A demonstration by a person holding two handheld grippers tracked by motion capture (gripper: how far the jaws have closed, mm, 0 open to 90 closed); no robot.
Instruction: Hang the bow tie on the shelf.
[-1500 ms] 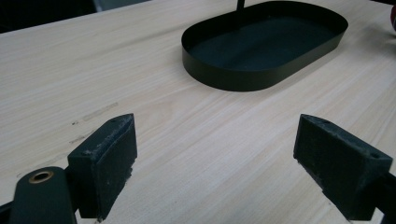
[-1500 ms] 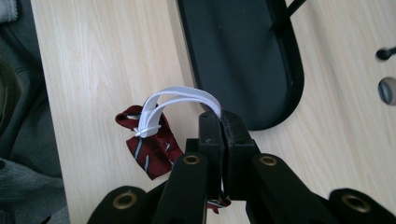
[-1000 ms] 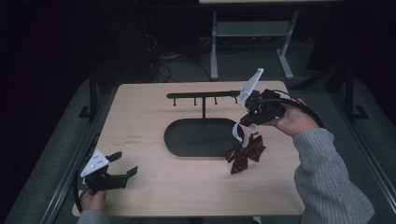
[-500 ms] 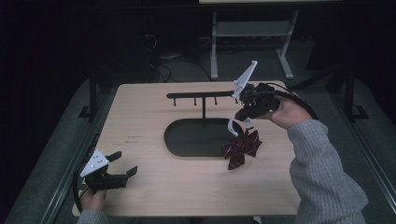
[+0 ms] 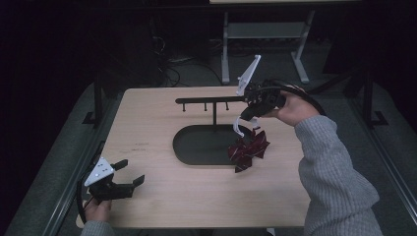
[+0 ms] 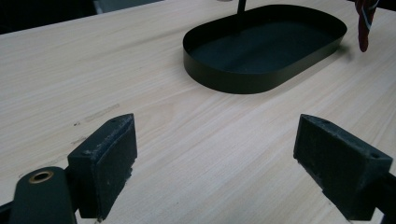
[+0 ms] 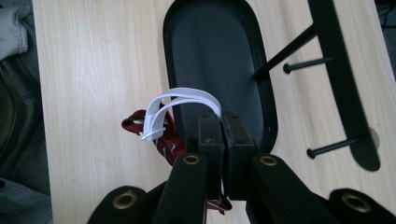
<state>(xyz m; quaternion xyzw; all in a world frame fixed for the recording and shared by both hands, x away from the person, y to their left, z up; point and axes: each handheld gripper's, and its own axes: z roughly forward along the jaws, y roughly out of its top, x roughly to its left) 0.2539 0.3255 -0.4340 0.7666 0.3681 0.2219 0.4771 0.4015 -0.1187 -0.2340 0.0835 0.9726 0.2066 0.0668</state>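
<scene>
Down at 7 o'clock on the pale wooden tabletop, the left gripper sits low with its jaws spread wide and nothing between them; in the left gripper view bare wood shows between the two black pads. Moving in to the middle, there's the black oval tray, a shallow-walled base with a thin post rising from its far side. Just off the tray's 3 o'clock edge hangs a dark red fabric piece, bunched and ruffled, its lower end close to the tabletop; whether it touches the wood I cannot tell. A white elastic loop runs up from it, and that loop is what the right gripper has: jaws pressed together, pinching the loop, as the right gripper view shows with the band arching out on one side of the closed tips. The person's right hand, grey sleeve behind it, holds that gripper up above the tray's 2 o'clock side. Farthest back, at 12 o'clock, the post carries a black horizontal bar with short pegs, and the raised gripper is near its right end.
</scene>
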